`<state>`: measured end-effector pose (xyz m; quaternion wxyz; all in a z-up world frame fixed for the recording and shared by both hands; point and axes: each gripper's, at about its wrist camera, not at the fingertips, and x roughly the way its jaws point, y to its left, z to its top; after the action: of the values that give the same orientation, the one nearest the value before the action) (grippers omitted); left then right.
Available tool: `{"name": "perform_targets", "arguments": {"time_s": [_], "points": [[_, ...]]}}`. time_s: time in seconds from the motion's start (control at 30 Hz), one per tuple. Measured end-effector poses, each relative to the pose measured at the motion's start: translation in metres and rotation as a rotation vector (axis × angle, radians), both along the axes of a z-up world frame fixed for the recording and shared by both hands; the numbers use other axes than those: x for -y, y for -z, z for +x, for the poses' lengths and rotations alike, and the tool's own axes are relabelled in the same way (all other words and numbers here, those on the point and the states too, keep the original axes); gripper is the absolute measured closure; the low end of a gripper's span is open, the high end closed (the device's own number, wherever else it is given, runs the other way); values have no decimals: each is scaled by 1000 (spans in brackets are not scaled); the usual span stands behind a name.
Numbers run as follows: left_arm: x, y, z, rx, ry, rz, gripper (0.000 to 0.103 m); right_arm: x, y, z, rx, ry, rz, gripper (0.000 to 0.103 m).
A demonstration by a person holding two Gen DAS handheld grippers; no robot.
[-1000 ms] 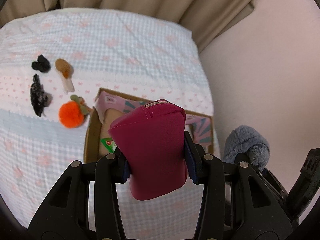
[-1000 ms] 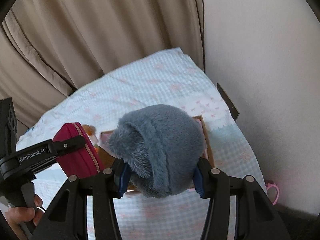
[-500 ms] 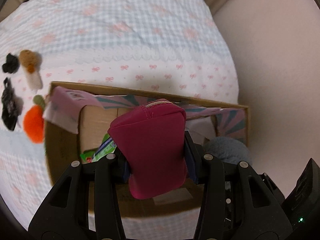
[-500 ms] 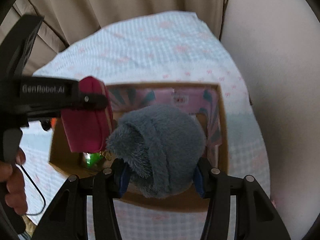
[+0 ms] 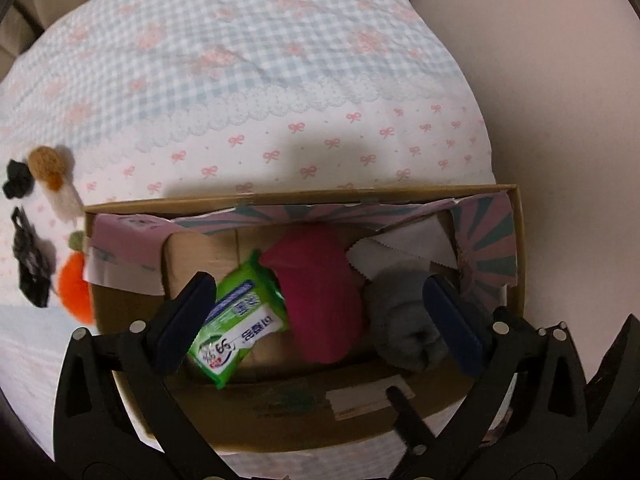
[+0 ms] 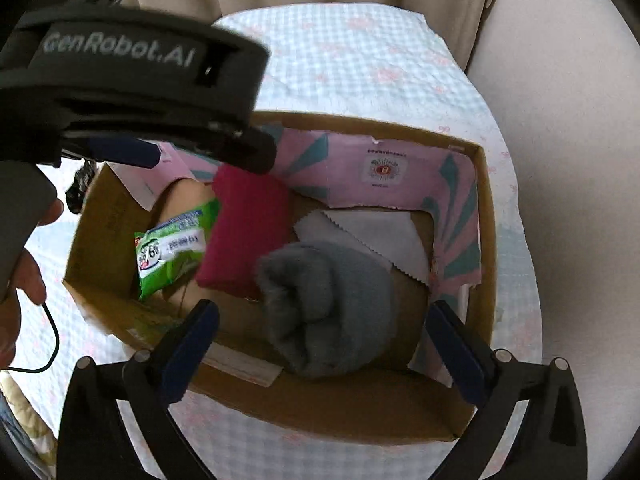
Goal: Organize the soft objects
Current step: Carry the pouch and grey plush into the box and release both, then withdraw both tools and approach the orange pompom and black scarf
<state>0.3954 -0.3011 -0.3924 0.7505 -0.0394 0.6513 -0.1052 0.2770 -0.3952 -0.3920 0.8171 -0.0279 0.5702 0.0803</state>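
Observation:
A magenta pouch point(image 5: 320, 300) point(image 6: 248, 232) and a grey plush point(image 5: 404, 320) point(image 6: 328, 304) lie side by side in the cardboard box point(image 5: 300, 196) point(image 6: 360, 124). My left gripper point(image 5: 318, 280) hangs over the box with its jaws opening wide. The pouch lies loose between them, clear of both pads. Over the grey plush, my right gripper point(image 6: 322, 308) also has its jaws opening, and neither pad touches the plush. A green wipes pack point(image 5: 240, 316) point(image 6: 172, 248) and a white cloth point(image 5: 404, 248) point(image 6: 372, 236) share the box.
The box sits on a bed with a checked cover point(image 5: 240, 60), close to the wall point(image 5: 560, 120). Left of the box lie an orange plush point(image 5: 74, 288), a brown-and-white toy point(image 5: 50, 168) and black items point(image 5: 28, 272). A hand point(image 6: 24, 280) holds the left gripper's handle.
Both grippers came down over the box and their jaws spread. The pouch and the grey plush left the pads and now lie inside the box.

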Motion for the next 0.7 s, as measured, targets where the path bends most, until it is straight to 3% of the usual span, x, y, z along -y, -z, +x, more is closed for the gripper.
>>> {"name": "perform_targets", "arguments": {"time_s": [0.3, 0.7], "points": [[-14, -33, -18, 47, -6, -10, 0, -3, -28, -7, 40, 7, -10, 0], [-41, -131, -73, 213, 10, 5, 0, -14, -112, -44, 159, 44, -21, 0]]}}
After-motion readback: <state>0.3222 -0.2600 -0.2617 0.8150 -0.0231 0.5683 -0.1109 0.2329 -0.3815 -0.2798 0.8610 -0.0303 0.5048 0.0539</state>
